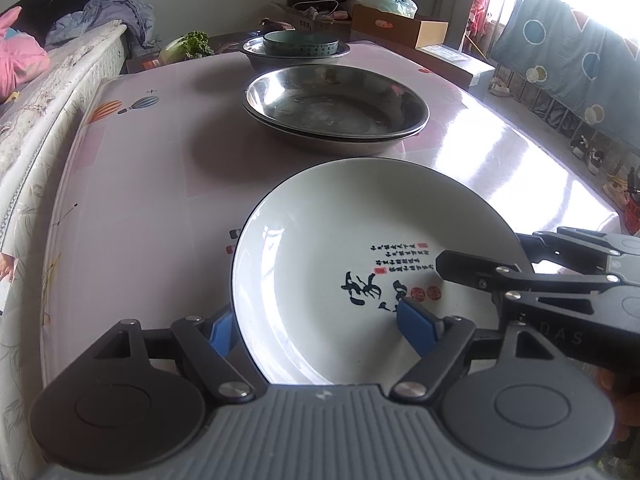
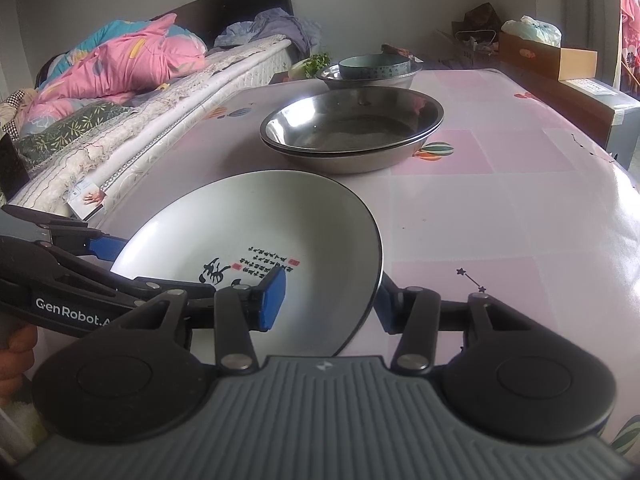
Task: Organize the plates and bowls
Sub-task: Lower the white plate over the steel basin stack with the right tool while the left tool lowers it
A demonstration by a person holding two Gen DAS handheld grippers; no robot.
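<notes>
A white plate [image 1: 320, 240] [image 2: 248, 232] with a black rim and dark calligraphy sits near me on the pink table [image 1: 140, 180] [image 2: 500, 220]. My left gripper [image 1: 320, 328] is open and straddles the plate's left rim, one blue pad outside it and one inside. My right gripper [image 2: 330, 302] straddles the opposite rim. Its inner pad rests on the plate's inside and its outer pad is tucked under the rim, so it is shut on the plate. Two nested steel dishes [image 1: 336, 108] [image 2: 352, 128] stand beyond. Farther back a teal bowl [image 1: 300, 42] [image 2: 374, 66] sits in a steel basin [image 1: 256, 56] [image 2: 332, 78].
A bed with a mattress [image 1: 40, 92] [image 2: 120, 140] and a pink quilt runs along the table's left side. Leafy greens [image 1: 188, 46] and cardboard boxes [image 1: 400, 24] lie past the far edge. A hand [image 2: 16, 356] holds the left gripper.
</notes>
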